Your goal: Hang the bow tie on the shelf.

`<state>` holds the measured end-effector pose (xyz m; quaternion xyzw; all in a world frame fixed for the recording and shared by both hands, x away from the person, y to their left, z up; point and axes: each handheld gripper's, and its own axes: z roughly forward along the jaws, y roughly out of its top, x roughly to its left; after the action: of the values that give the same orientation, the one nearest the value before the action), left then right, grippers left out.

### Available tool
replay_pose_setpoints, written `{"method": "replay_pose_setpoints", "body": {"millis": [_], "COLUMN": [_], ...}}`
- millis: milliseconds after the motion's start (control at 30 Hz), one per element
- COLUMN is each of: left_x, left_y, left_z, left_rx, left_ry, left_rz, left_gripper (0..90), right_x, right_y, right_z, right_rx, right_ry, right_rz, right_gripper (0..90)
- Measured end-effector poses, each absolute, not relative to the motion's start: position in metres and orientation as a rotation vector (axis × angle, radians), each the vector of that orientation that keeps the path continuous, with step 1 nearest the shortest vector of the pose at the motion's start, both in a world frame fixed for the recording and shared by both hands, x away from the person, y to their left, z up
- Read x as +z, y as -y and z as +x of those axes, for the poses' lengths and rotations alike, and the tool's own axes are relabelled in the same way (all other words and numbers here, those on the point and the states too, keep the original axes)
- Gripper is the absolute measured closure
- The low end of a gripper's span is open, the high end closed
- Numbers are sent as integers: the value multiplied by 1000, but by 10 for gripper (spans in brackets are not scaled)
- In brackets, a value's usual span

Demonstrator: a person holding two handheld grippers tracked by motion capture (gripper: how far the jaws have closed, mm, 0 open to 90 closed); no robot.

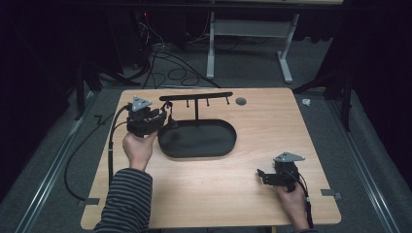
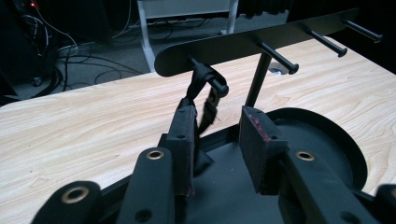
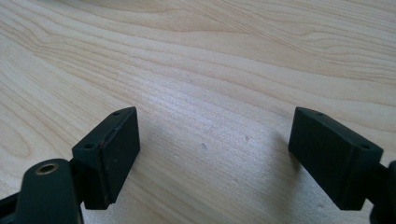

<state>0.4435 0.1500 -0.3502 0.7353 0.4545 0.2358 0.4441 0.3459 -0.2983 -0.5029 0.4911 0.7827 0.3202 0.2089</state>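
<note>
A black stand rises from an oval tray (image 1: 197,141) and carries a flat bar (image 1: 194,96) with several pegs. In the left gripper view a black strap (image 2: 205,88) hangs looped over the end peg (image 2: 219,87) of the bar (image 2: 243,44). My left gripper (image 2: 217,116) is open just below that peg. The strap's lower part runs down beside the left pad, and a clear gap separates the pads. From above, the left gripper (image 1: 163,116) sits at the bar's left end. My right gripper (image 1: 262,175) rests low at the table's front right, open over bare wood (image 3: 215,130).
The wooden table (image 1: 218,194) has a round grommet (image 1: 240,101) behind the stand. Cables and the white legs of another desk (image 1: 211,43) lie on the floor beyond the far edge. The tray's rim (image 2: 327,122) lies right under the left gripper.
</note>
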Motion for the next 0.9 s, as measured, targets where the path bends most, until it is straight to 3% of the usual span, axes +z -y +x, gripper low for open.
{"method": "replay_pose_setpoints", "body": {"millis": [900], "left_x": [-345], "left_y": [-152], "left_z": [422], "left_rx": [559], "left_ry": [-1082], "left_rz": [1835], "left_gripper": [586], "right_x": [-503], "right_y": [298], "right_z": [346], "right_rx": [891], "right_ry": [-2178], "right_rz": [1366], "right_gripper": [177]}}
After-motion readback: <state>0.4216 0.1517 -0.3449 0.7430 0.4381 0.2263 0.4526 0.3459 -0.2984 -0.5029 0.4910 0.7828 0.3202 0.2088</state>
